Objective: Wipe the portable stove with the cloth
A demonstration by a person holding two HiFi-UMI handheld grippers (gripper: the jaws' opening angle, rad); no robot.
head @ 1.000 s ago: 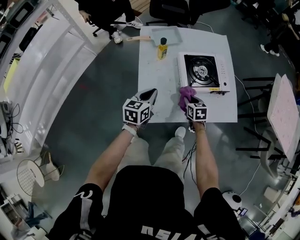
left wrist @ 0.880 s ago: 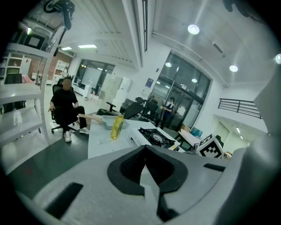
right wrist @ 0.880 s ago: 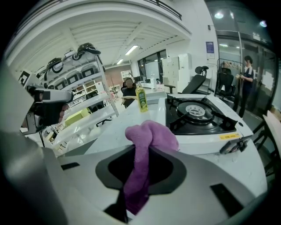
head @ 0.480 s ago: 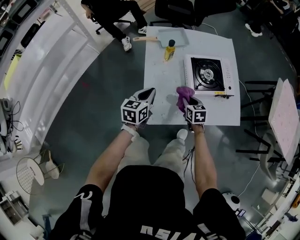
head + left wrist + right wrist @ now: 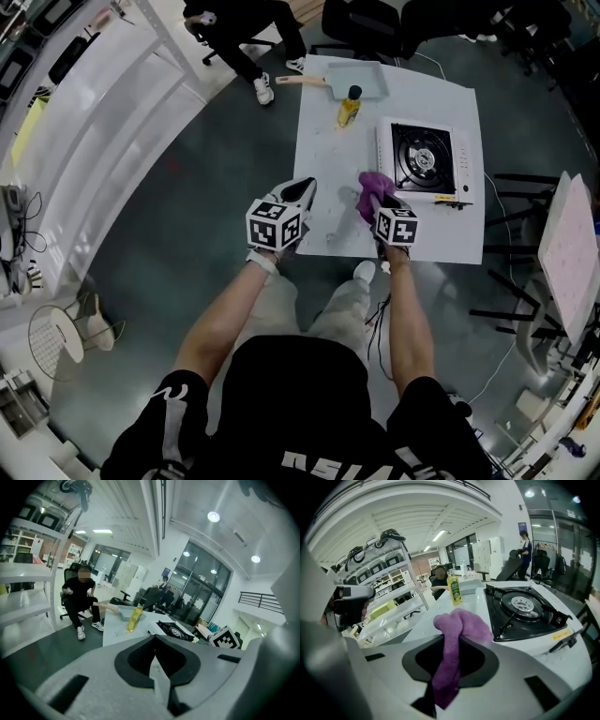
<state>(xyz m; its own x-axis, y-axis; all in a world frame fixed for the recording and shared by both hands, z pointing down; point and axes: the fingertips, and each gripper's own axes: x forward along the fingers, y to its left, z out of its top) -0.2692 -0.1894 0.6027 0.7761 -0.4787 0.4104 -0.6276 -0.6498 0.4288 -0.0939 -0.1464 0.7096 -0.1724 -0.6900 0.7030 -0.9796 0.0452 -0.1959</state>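
Note:
The portable stove has a white body and a black burner top and sits on the right side of the white table. My right gripper is shut on a purple cloth, held just off the stove's near left corner. In the right gripper view the cloth bunches up out of the jaws, with the stove just beyond to the right. My left gripper hangs over the table's near left edge, shut and holding nothing. From the left gripper the stove lies ahead to the right.
A yellow bottle stands at the back of the table, with a pale blue pan behind it. A person sits on a chair beyond the table's far left corner. Shelving runs along the left. Chairs and cables stand to the right.
Both grippers have moved a little farther in over the table's near edge. The purple cloth has stayed in the right jaws, and the stove has not moved on the table.

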